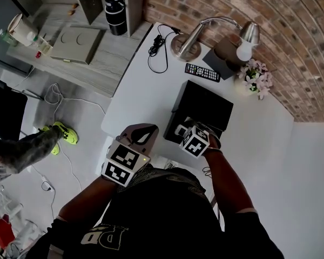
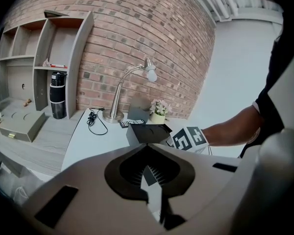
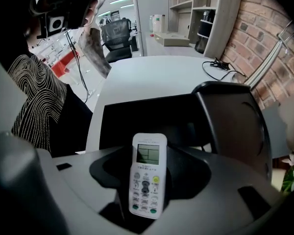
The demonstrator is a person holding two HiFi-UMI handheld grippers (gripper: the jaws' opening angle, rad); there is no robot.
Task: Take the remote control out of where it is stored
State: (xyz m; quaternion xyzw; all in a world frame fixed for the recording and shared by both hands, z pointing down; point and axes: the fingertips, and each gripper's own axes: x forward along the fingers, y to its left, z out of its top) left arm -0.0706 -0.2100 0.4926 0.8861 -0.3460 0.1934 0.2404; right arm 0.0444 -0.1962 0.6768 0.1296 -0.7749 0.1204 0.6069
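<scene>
A white remote control (image 3: 147, 176) with a small screen stands lengthwise between the jaws of my right gripper (image 3: 147, 155); the jaws are spread wide on either side of it, and no pad visibly presses it. Behind it is the open black box (image 3: 137, 114). In the head view my right gripper (image 1: 186, 129) hovers at the near edge of that black box (image 1: 205, 107) on the white table (image 1: 146, 90); the remote is hidden there. My left gripper (image 1: 142, 135) hangs off the table's near-left corner, its jaws closed together and empty (image 2: 149, 180).
A black remote (image 1: 202, 72) lies beyond the box near a silver desk lamp (image 1: 186, 45). A flower pot (image 1: 254, 79) stands at the brick wall, a black cable (image 1: 156, 48) at the far left. The table's left edge drops to the floor.
</scene>
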